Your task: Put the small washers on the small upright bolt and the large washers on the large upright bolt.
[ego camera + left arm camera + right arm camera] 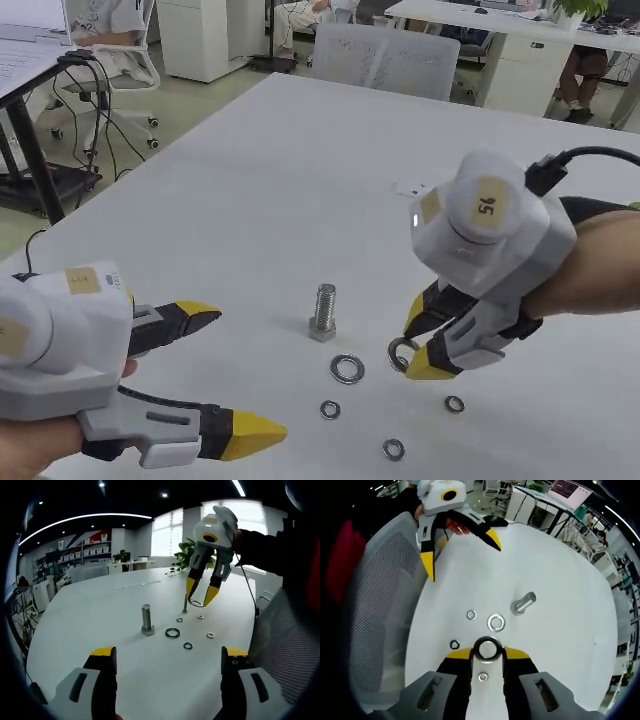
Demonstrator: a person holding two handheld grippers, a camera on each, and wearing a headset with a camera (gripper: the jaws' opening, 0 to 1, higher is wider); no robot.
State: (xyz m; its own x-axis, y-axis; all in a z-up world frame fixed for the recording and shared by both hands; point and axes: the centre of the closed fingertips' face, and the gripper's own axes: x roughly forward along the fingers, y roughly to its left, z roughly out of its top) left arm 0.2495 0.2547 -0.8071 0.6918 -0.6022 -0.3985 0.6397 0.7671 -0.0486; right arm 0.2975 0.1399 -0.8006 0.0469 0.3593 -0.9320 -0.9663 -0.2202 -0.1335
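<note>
The large upright bolt [323, 312] [146, 620] [524, 602] stands mid-table. A thin small bolt [185, 604] rises behind it in the left gripper view. My right gripper [410, 350] [486, 652] [200, 599] is shut on a steel washer [402, 352] [486, 648] and holds it just above the table, close beside the small bolt. One large washer [347, 369] [172, 633] [496, 622] lies flat near the large bolt. Small washers [330, 409] [393, 449] [455, 404] lie scattered in front. My left gripper [235, 373] [169, 652] [462, 557] hovers open and empty at the near left.
The white table [280, 190] stretches far back and left. A grey mesh chair [375, 605] [290, 650] sits at the near table edge. Another chair [385, 60] and desks with seated people stand beyond the far edge.
</note>
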